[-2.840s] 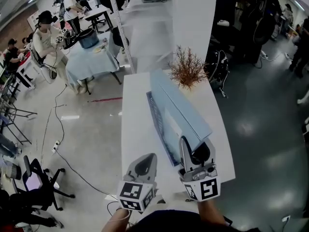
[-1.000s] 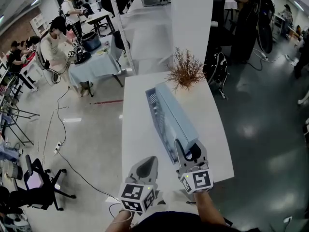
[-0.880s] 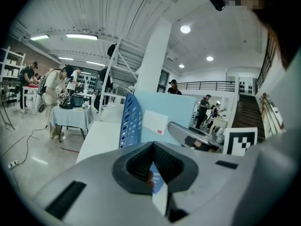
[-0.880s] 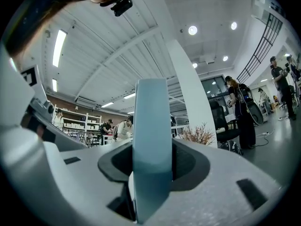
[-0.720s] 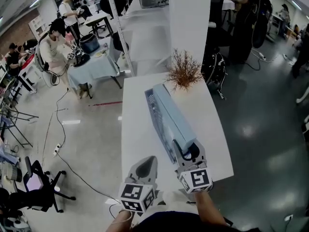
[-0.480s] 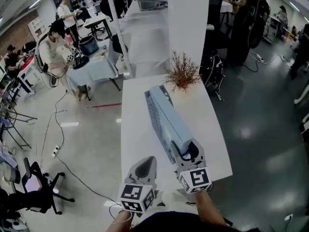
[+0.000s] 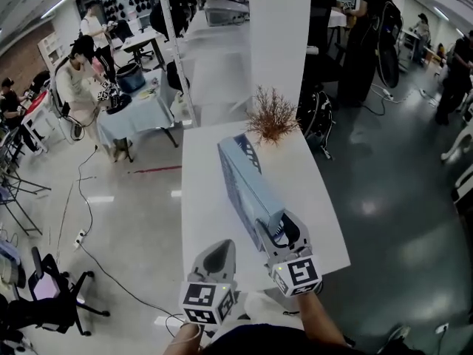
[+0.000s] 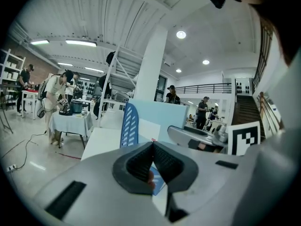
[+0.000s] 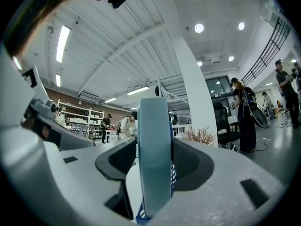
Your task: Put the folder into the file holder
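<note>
Standing on edge so it fits the slot, the pale-blue box folder (image 7: 259,183) sits inside the blue perforated file holder (image 8: 129,126) and looks fully seated. The right gripper (image 7: 275,228) straddles its smooth, rigid spine, jaws just eased apart and not pinching it. The left gripper (image 7: 220,248) hangs alongside, jaws together on nothing. Beneath is a matte white table (image 7: 310,198), with a brittle, rust-coloured sprig (image 7: 272,120) at the far end.

Open-plan industrial hall fitted out as a workshop or lab. Polished grey concrete floor (image 7: 392,198); broad white pillar (image 7: 279,43); ribbed ceiling (image 9: 122,36) with strip lights (image 9: 62,44); staircase (image 8: 244,112); wall shelving (image 9: 87,119); white counter (image 7: 199,191); cloth-covered work table (image 7: 137,113) with people (image 7: 70,76) busy beside it; loose cables (image 7: 81,198) trailing over the floor; wheeled office chair (image 7: 44,302)
</note>
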Tool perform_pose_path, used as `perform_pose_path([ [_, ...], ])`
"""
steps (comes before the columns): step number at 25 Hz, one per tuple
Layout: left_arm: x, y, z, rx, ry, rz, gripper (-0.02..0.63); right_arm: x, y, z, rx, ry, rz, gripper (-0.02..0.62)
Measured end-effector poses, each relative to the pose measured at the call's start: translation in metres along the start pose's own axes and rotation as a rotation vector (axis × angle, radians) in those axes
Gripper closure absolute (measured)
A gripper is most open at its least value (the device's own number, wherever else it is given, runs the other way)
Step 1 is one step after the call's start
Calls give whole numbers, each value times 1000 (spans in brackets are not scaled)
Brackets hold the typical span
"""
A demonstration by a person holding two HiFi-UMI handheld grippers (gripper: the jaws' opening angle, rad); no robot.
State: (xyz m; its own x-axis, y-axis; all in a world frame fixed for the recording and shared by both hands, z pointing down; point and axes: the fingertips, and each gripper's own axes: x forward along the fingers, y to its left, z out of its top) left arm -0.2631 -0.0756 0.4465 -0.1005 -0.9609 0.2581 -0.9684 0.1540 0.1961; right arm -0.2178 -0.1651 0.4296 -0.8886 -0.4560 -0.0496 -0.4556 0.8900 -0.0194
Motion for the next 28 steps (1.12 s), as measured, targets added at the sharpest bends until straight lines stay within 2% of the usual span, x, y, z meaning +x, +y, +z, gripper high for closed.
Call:
perform_pose_path([
  [18,-26,0,15,38,-53,-3,601,-40,7,32,-65,-22,-22,393],
  [28,-47,-10,16,43,-64,-18,601,-80,14,39,-93,-3,-60,452],
])
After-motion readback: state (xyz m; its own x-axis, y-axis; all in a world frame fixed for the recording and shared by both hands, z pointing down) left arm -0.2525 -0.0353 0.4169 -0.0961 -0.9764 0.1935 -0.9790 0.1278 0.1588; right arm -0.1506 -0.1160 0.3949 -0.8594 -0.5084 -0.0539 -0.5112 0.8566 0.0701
